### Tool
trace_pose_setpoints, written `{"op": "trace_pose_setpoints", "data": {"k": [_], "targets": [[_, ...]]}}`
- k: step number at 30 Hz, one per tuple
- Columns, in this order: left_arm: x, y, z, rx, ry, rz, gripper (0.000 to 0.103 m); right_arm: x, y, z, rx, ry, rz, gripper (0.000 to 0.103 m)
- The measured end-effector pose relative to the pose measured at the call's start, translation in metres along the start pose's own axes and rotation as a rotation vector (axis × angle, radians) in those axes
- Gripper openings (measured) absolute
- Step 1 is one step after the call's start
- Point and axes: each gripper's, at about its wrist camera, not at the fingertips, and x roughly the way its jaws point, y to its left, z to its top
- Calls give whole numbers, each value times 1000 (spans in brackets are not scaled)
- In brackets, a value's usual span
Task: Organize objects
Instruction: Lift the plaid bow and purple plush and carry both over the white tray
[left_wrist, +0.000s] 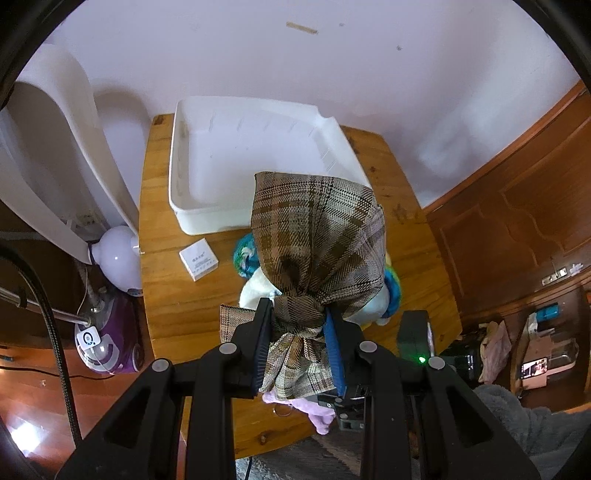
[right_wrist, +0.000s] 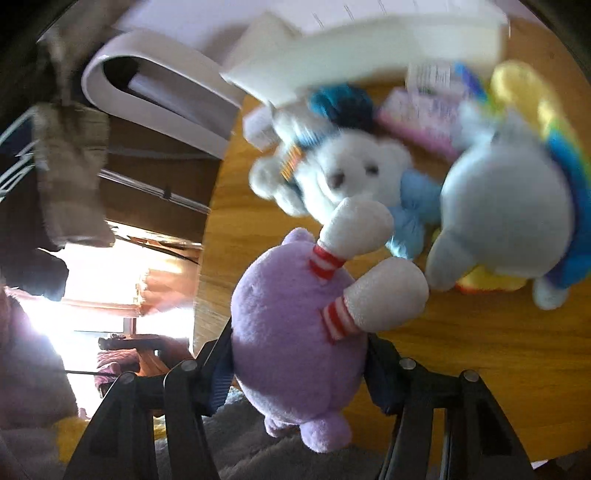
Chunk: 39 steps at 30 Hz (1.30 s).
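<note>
My left gripper (left_wrist: 297, 312) is shut on the knotted middle of a brown plaid cloth bow (left_wrist: 317, 236), which it holds above the wooden table (left_wrist: 177, 302). The same bow (right_wrist: 70, 173) hangs blurred at the left of the right wrist view. My right gripper (right_wrist: 297, 354) is shut on a lilac plush toy (right_wrist: 291, 332) with white, red-striped feet; its body fills the gap between the jaws. A white bear plush (right_wrist: 351, 173) and a grey-blue plush (right_wrist: 506, 218) lie on the table beyond it. A white tray (left_wrist: 207, 218) stands at the table's far side with nothing visible inside.
A small white box (left_wrist: 198, 259) lies in front of the tray. A pink packet (right_wrist: 417, 118) sits behind the plush toys. Off the table's left edge stand a purple steamer (left_wrist: 110, 343) and a white curved appliance (left_wrist: 74, 147). Wooden panelling (left_wrist: 517, 206) closes the right side.
</note>
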Motion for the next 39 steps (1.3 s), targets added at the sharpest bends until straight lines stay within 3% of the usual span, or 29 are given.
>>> {"op": "trace_pose_setpoints", "data": {"k": [5, 9, 21, 22, 31, 39], "targets": [[-19, -8, 10, 19, -41, -10, 30, -61, 24, 15, -56, -126, -45, 60], [-35, -16, 21, 34, -70, -5, 30, -118, 44, 28, -104, -236, -138, 60], [-66, -43, 62, 68, -136, 16, 30, -208, 78, 85, -173, -428, -358, 60], [-67, -45, 66, 72, -140, 21, 30, -212, 75, 90, -118, -455, -390, 60], [-75, -69, 114, 81, -194, 81, 30, -257, 64, 162, -139, -521, -446, 61], [-69, -86, 158, 67, -240, 172, 30, -255, 35, 199, -124, -511, -445, 62]]}}
